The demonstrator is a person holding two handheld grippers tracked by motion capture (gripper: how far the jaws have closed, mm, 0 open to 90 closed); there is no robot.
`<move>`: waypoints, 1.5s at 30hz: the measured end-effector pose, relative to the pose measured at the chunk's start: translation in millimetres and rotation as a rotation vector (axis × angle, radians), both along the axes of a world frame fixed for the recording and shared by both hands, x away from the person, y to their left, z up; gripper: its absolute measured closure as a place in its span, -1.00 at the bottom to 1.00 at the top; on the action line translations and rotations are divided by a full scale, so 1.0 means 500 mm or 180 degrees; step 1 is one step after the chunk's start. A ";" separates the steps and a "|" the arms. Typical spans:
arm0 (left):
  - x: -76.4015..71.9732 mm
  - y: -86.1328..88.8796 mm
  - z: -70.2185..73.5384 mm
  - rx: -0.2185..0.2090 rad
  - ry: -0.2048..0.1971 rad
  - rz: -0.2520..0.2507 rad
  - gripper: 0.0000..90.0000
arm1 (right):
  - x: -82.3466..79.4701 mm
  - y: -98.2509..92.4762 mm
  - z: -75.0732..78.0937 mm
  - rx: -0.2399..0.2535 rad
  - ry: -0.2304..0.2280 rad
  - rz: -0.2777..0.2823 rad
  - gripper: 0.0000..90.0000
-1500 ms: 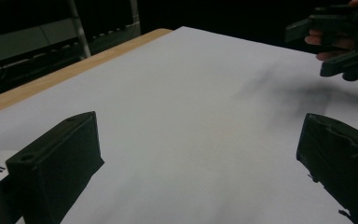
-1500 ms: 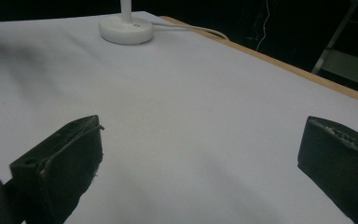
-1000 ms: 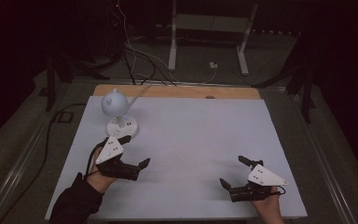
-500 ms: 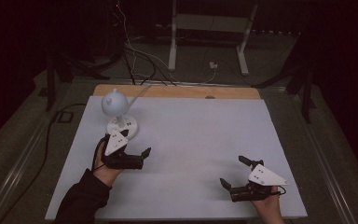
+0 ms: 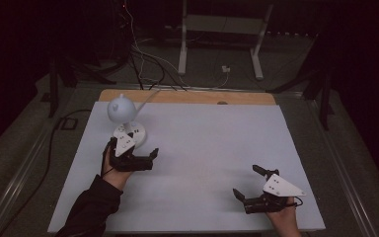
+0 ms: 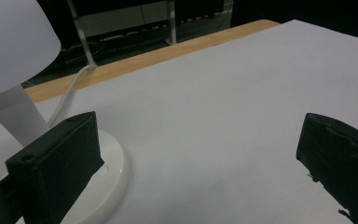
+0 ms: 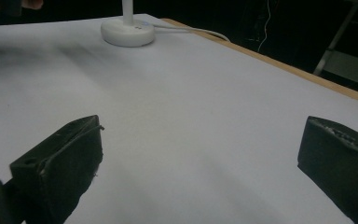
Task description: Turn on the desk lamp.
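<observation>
A small white desk lamp (image 5: 121, 110) with a round shade stands on its disc base (image 5: 134, 132) at the back left of the white table top (image 5: 217, 133). My left gripper (image 5: 145, 147) is open just in front of that base. In the left gripper view its left jaw overlaps the base (image 6: 112, 172), the shade (image 6: 14, 37) looms at the top left, and the left gripper (image 6: 198, 140) holds nothing. My right gripper (image 5: 245, 180) is open and empty near the front right edge. The right gripper view has the right gripper (image 7: 200, 135) over bare table, the lamp base (image 7: 127, 31) far off.
The lamp's white cable (image 5: 147, 98) runs off the back over a wooden strip (image 5: 187, 97). Behind the table are floor cables and a white metal stand (image 5: 182, 44). A black cable (image 5: 54, 143) runs along the table's left side.
My left gripper has moved forward and slightly right, up close to the lamp base. The right gripper has stayed where it was, still open.
</observation>
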State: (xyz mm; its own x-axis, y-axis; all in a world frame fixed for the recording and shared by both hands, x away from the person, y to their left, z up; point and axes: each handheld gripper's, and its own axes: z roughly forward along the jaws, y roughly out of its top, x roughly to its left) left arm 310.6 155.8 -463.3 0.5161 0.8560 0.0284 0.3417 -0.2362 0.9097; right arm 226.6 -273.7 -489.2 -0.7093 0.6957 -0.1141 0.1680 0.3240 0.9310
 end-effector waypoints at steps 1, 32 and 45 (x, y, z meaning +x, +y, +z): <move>0.003 -0.002 -0.002 0.0019 0.0008 0.0052 -0.99 | 0.000 0.000 0.000 0.0009 0.0005 -0.0002 -1.00; 0.069 -0.008 -0.035 0.0294 0.0308 0.0756 -0.25 | 0.000 -0.004 0.000 0.0060 0.0012 0.0010 -1.00; 0.085 0.004 -0.045 0.0354 0.0338 0.0940 0.30 | 0.000 -0.004 0.000 0.0058 0.0014 0.0016 -1.00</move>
State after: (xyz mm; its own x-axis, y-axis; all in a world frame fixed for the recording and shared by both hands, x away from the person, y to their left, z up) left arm 353.1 157.8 -486.0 0.2511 0.9638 0.0894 0.5016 -0.2085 0.8396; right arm 226.9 -275.9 -489.2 -0.7132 0.6940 -0.0982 0.1706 0.3078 0.9360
